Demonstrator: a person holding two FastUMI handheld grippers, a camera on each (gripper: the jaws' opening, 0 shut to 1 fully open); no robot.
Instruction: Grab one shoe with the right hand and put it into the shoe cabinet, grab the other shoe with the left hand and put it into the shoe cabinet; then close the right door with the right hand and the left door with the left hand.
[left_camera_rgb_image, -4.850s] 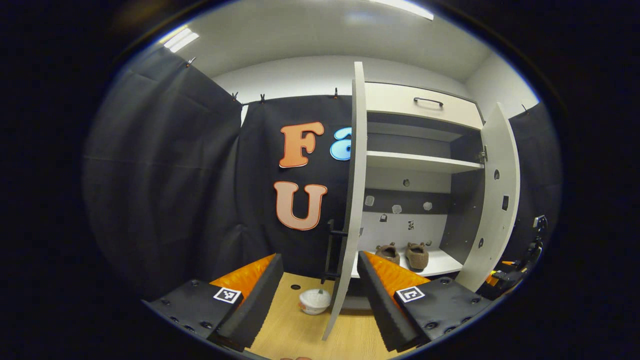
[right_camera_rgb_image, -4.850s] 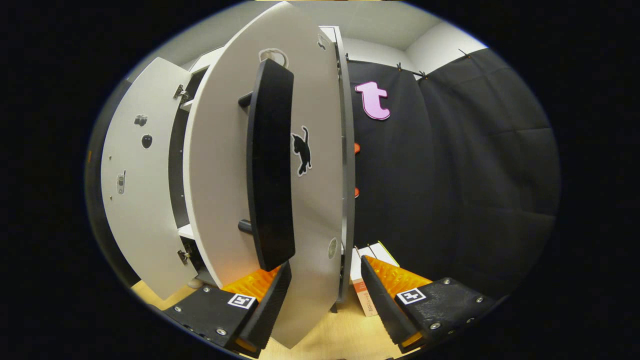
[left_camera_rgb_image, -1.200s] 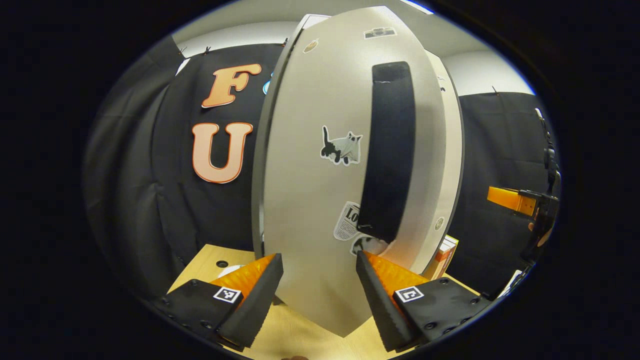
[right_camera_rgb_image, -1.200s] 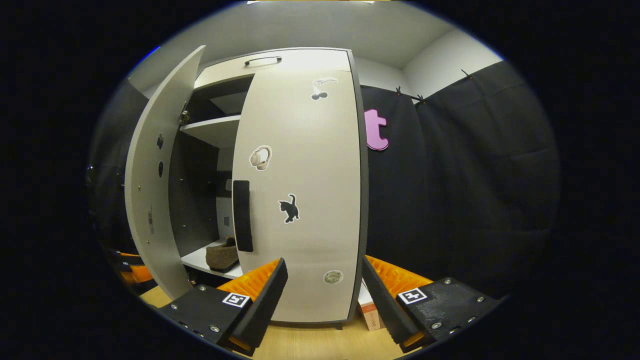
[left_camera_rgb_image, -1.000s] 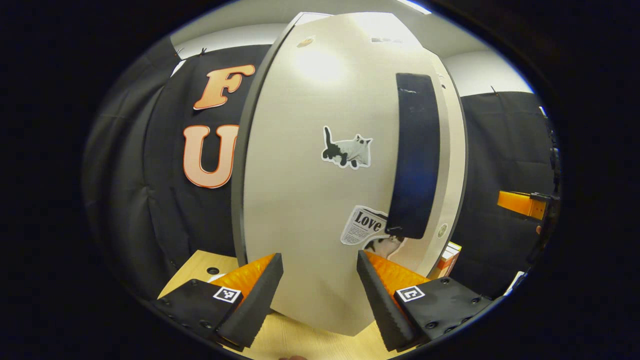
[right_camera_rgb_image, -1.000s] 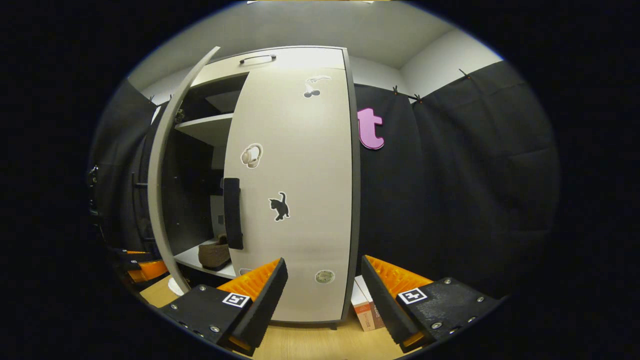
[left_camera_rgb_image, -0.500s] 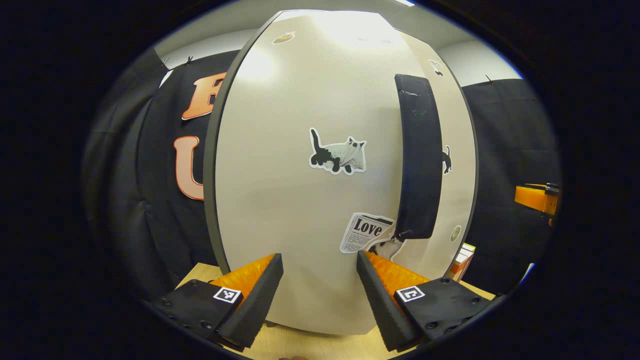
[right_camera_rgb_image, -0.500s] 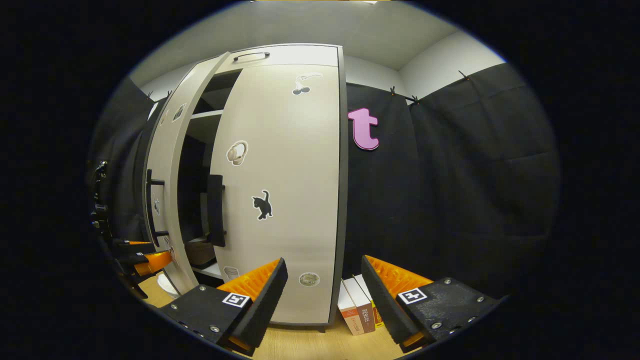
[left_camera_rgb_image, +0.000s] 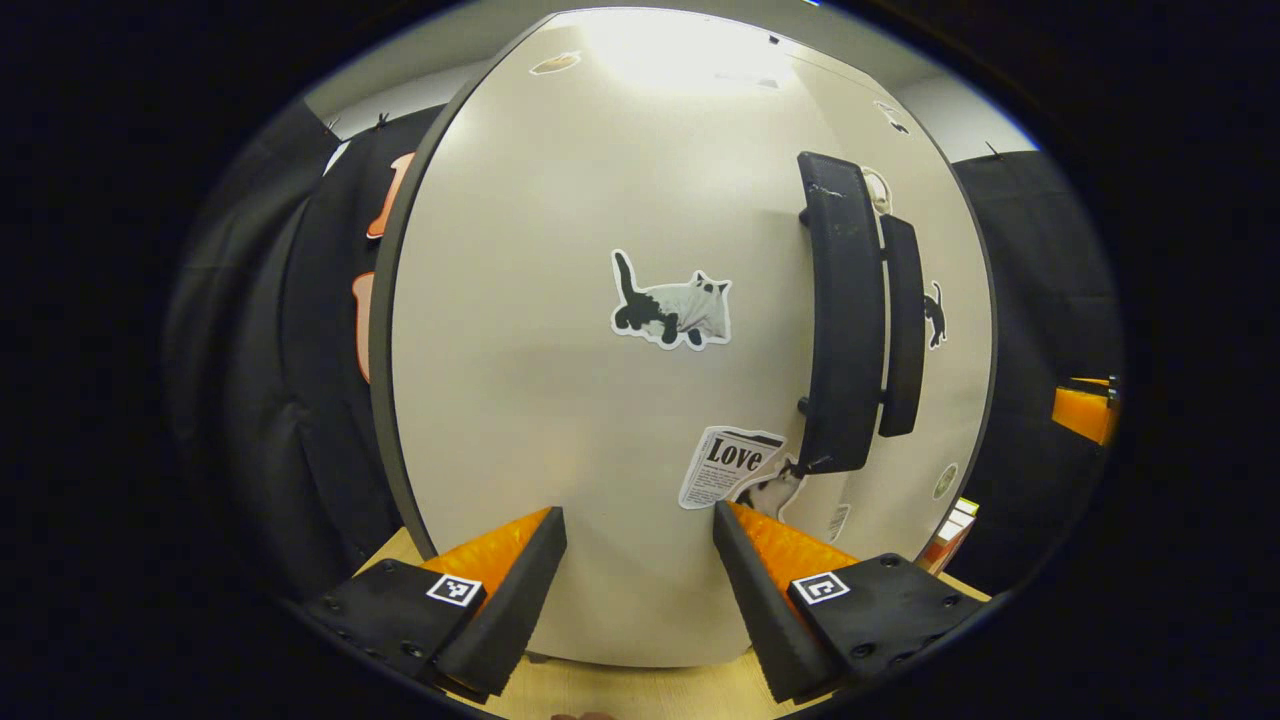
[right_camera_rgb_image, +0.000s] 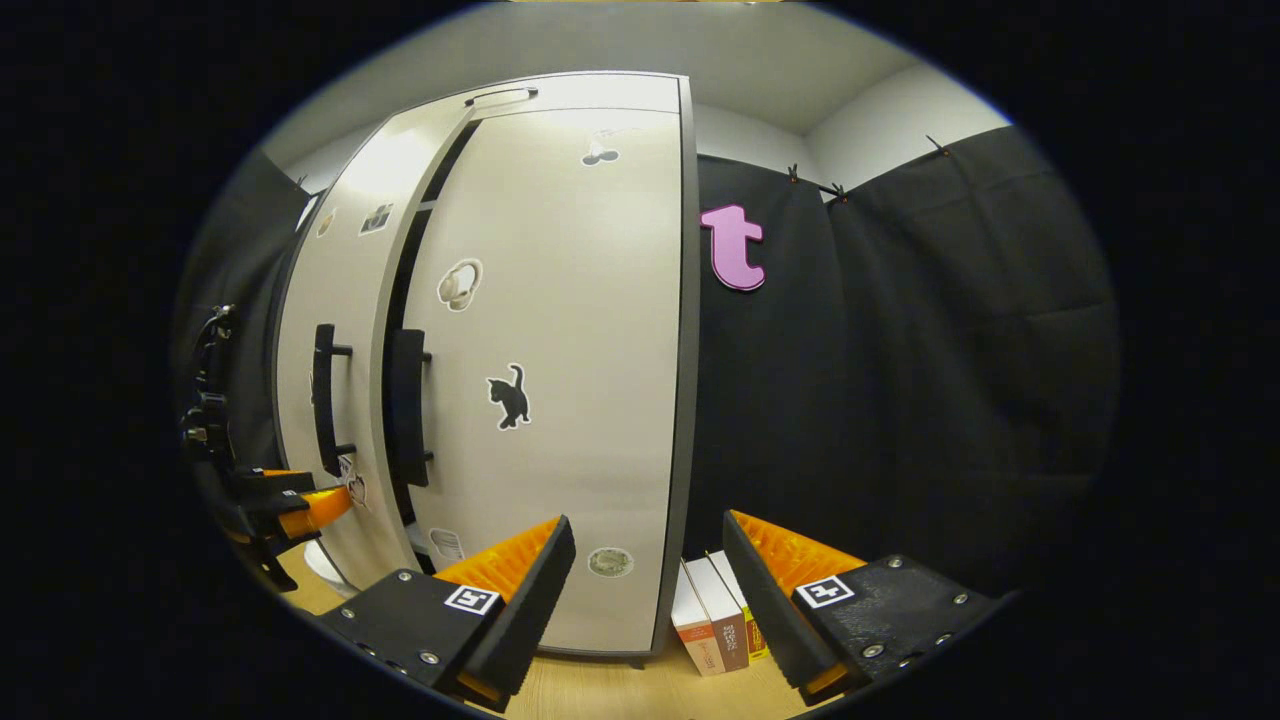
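The shoe cabinet's left door (left_camera_rgb_image: 560, 400) stands right in front of my left gripper (left_camera_rgb_image: 640, 560), which is open with its fingertips at the door's lower face, holding nothing. Its black handle (left_camera_rgb_image: 840, 320) sits beside the right door's handle (left_camera_rgb_image: 905, 330). In the right gripper view the right door (right_camera_rgb_image: 580, 450) lies shut and the left door (right_camera_rgb_image: 300, 300) is almost shut, with a narrow dark gap between them. My right gripper (right_camera_rgb_image: 645, 570) is open and empty, a little back from the right door. The left gripper (right_camera_rgb_image: 300, 505) shows low at the left door. The doors hide the cabinet's inside.
Several books (right_camera_rgb_image: 715, 615) stand on the wooden tabletop (right_camera_rgb_image: 600, 690) to the right of the cabinet. A white bowl (right_camera_rgb_image: 322, 568) sits by the cabinet's lower left. Black cloth walls close in on both sides. Part of the right gripper (left_camera_rgb_image: 1085, 412) shows at the far right.
The left door has swung from wide open to nearly shut, with my left gripper following it. The right door has gone shut, and the right gripper has drawn back from it.
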